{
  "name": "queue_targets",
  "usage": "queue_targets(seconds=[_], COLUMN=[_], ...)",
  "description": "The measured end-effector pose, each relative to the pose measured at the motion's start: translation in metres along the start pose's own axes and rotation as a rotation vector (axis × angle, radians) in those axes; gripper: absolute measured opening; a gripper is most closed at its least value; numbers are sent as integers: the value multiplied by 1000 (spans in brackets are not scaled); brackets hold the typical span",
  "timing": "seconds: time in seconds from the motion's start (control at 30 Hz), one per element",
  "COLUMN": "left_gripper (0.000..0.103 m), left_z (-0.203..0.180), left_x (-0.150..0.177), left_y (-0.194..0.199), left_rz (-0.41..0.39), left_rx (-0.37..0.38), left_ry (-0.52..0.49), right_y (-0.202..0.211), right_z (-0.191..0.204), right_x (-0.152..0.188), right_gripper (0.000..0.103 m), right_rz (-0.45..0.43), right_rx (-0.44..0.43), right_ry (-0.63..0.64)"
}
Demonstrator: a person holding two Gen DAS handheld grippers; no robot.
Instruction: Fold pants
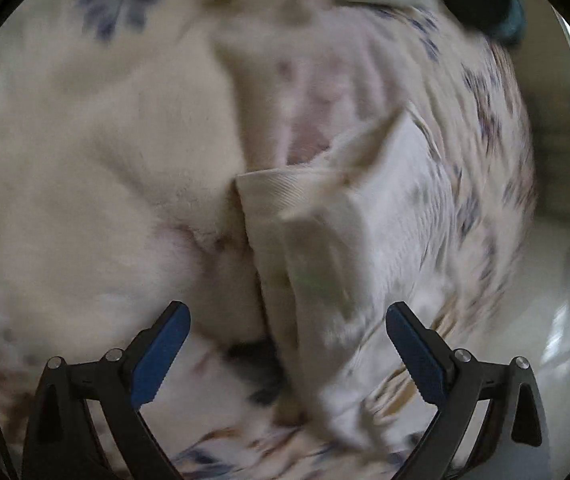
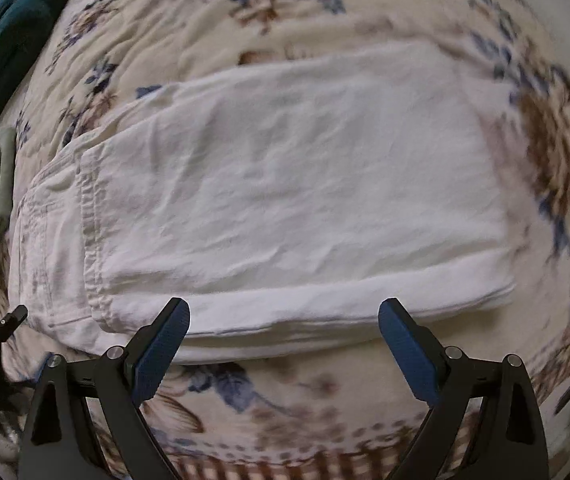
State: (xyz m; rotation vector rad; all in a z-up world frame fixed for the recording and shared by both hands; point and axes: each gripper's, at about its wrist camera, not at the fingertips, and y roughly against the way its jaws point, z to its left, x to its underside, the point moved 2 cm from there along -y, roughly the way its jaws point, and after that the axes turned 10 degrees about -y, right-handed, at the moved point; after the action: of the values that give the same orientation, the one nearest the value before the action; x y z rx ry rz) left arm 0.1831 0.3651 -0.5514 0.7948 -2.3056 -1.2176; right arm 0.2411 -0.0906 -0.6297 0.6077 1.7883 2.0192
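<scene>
The white cotton pants are lying folded into a flat rectangle on the cream bedspread with blue and brown flowers, hems and waistband stacked toward the bedspread's left edge in the right wrist view. The right tongs are hanging over the fold's near edge, blue pads spread wide, gripping nothing. The left tongs are also standing wide apart and empty, over a blurred, rumpled end of the pants.
</scene>
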Motion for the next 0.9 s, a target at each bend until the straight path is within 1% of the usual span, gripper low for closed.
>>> queue_targets(seconds=[0.03,0.1,0.17,0.27,0.3,0.37,0.4,0.43,0.47,0.5,0.6,0.63,0.7,0.73,0.77,0.8,0.83,0.87,0.9], left_gripper=[100,99,99,99,99,98,97,97,97,97,97,94,93,90,72,58,44,39,35], left_z=[4,5,2,-8,-9,-12,-16,-20,-19,-20,-3,1,4,1,-7,-15,-31,-42,-60], left_x=[-2,-6,-9,-10,-10,-4,1,7,9,12,12,8,0,-2,-2,0,4,6,12], left_y=[-4,-14,-21,-24,-24,-21,-17,-9,-2,-3,-26,-32,-35,-32,-24,-18,-8,-4,3], left_rz=[-1,-8,-15,-49,-59,-83,-88,-100,-109,-101,-69,-60,-72,-83,-110,-123,-145,-159,-181], left_rx=[32,134,174,193,179,189,203,225,230,230,209,192,212,206,196,183,151,134,95], left_ry=[27,77,103,130,140,154,148,126,96,68,67,74,117,114,88,57,-10,-59,-150], right_y=[-4,-11,-15,-18,-19,-20,-20,-22,-20,-19,-17,-17,-17,-17,-17,-17,-17,-17,-17], right_z=[-1,-2,-3,-3,-3,-2,-2,-1,-1,0,4,6,7,8,9,8,7,7,6], right_x=[1,3,4,5,4,1,0,-6,-9,-10,-15,-16,-17,-17,-17,-16,-15,-15,-14], right_gripper=[98,98,98,98,98,98,98,98,98,98,98,98,98,98,98,98,98,98,98], right_rz=[12,30,35,38,39,43,42,44,46,45,44,46,54,57,57,56,54,50,44], right_rx=[-3,-6,-9,-9,-10,-13,-15,-17,-22,-24,-29,-29,-32,-36,-39,-42,-41,-37,-33], right_ry=[-17,-49,-66,-83,-87,-90,-94,-95,-95,-93,-88,-87,-83,-83,-83,-79,-76,-73,-67])
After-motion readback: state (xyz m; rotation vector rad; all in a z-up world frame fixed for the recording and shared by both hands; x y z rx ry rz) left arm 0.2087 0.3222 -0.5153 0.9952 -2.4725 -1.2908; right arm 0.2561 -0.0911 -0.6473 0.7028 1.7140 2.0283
